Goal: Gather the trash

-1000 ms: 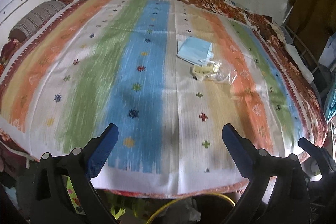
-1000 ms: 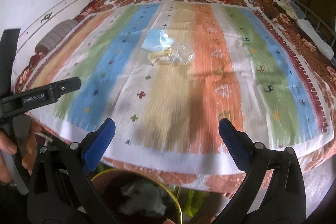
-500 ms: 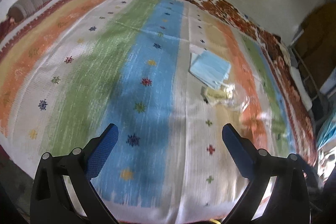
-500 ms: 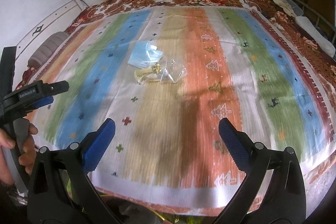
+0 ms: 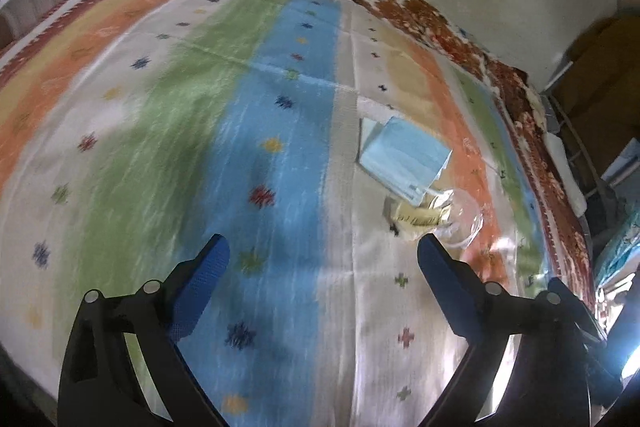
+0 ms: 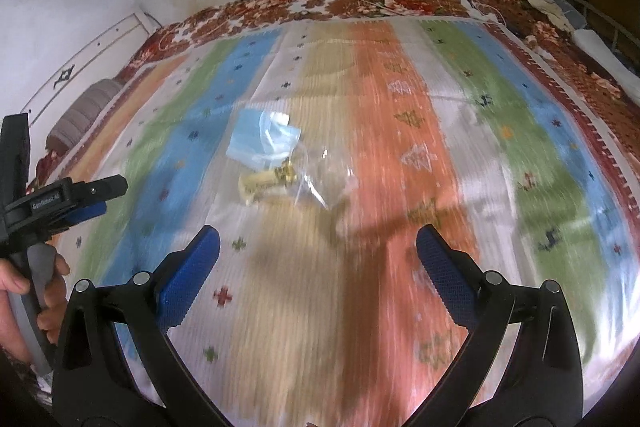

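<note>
both tongs (image 6: 318,259) advanced; trash (image 6: 280,171) lies just ahead.

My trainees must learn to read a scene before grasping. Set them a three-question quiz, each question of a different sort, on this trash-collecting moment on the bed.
1. True or false: the left gripper is shut on the blue face mask.
2. Which piece of trash lies nearest the right gripper? A) blue face mask B) clear plastic bag C) grey bolster
3. Fill in: the trash lies on a ______ bedcover.

Key:
1. False; both grippers are open and empty.
2. B
3. striped
</note>
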